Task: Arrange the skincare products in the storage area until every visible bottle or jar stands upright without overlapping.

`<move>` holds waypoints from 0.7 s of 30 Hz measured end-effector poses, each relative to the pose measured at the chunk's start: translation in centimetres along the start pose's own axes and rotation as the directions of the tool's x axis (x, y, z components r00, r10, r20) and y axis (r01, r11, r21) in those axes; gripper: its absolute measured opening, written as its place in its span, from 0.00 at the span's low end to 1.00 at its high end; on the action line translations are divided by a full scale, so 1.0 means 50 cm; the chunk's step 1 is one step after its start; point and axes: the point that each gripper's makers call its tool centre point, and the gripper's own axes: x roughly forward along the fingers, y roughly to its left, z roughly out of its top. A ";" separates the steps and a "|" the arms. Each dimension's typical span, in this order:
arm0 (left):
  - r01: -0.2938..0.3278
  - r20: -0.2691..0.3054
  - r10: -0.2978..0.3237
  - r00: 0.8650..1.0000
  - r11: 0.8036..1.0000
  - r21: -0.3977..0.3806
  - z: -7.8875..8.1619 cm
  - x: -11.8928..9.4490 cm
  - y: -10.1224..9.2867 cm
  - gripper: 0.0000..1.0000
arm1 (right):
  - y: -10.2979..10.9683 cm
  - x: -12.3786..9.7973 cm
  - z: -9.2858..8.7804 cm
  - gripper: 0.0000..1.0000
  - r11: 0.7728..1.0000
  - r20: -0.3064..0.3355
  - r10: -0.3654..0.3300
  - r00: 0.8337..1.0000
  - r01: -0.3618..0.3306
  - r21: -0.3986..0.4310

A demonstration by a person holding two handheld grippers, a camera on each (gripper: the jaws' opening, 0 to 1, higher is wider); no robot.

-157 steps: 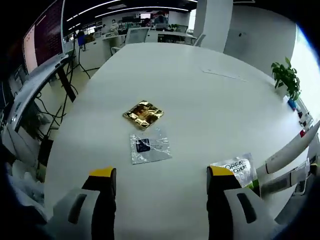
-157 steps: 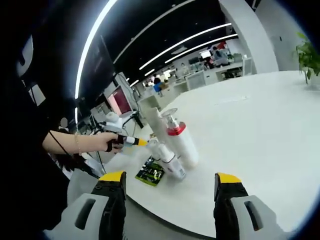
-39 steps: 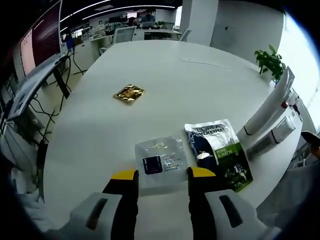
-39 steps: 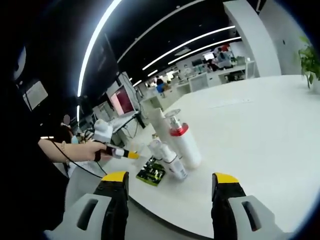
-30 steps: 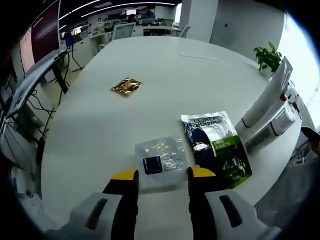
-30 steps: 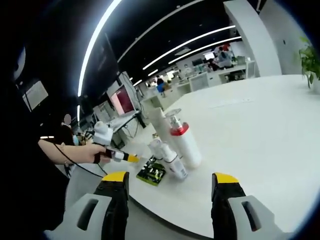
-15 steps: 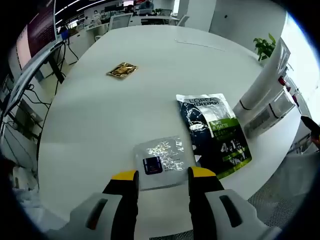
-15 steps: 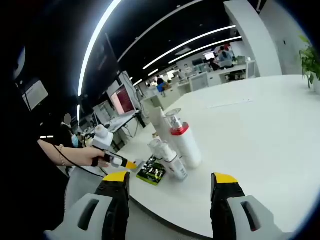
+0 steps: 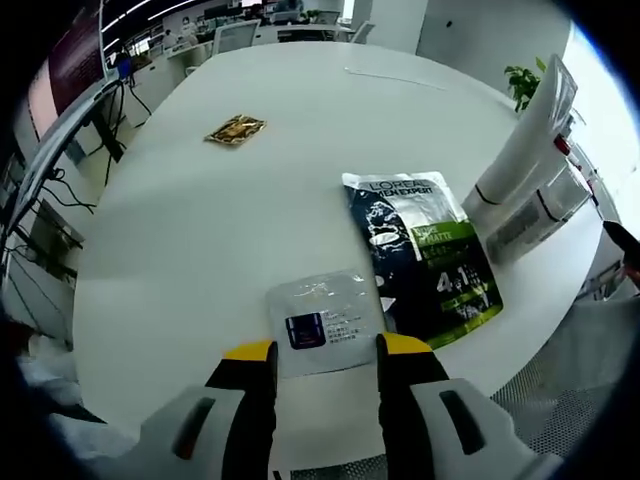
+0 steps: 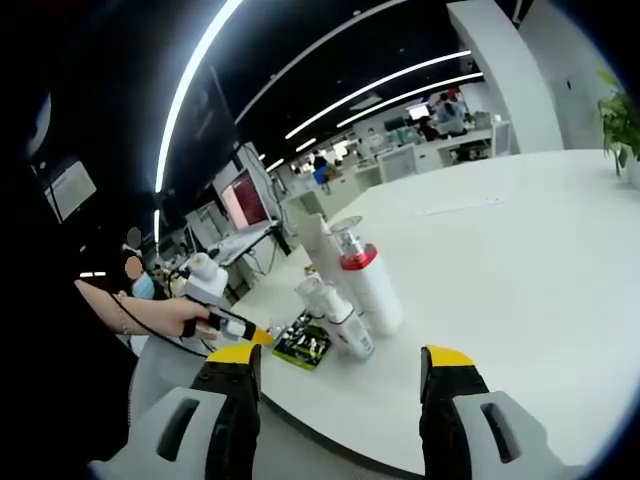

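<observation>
sachets [image 9: 325, 322]: 3 | bottles and tubes [image 10: 368, 285]: 4

This is an open-plan office. A large round-edged white meeting table [image 9: 250, 150] spreads across the foreground. Beyond its far edge stand rows of white desks with monitors [image 10: 430, 135] and a white swivel office chair [image 9: 236, 35]. Long white strip lights [image 10: 375, 85] run across the dark ceiling above those desks. A big wall-mounted display screen [image 9: 75, 60] hangs left of the table, and a green potted plant [image 9: 522, 85] stands at its right edge.
</observation>
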 end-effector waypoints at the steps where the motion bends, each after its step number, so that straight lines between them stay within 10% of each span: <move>1: -0.001 0.000 0.001 1.000 1.000 0.004 0.000 0.000 -0.002 0.36 | 0.000 0.000 0.000 0.65 1.000 -0.001 -0.001 1.000 0.001 -0.001; 21: -0.010 0.000 0.010 1.000 1.000 0.007 -0.001 0.008 0.008 0.41 | -0.010 0.000 -0.004 0.65 1.000 -0.003 -0.002 1.000 0.002 0.001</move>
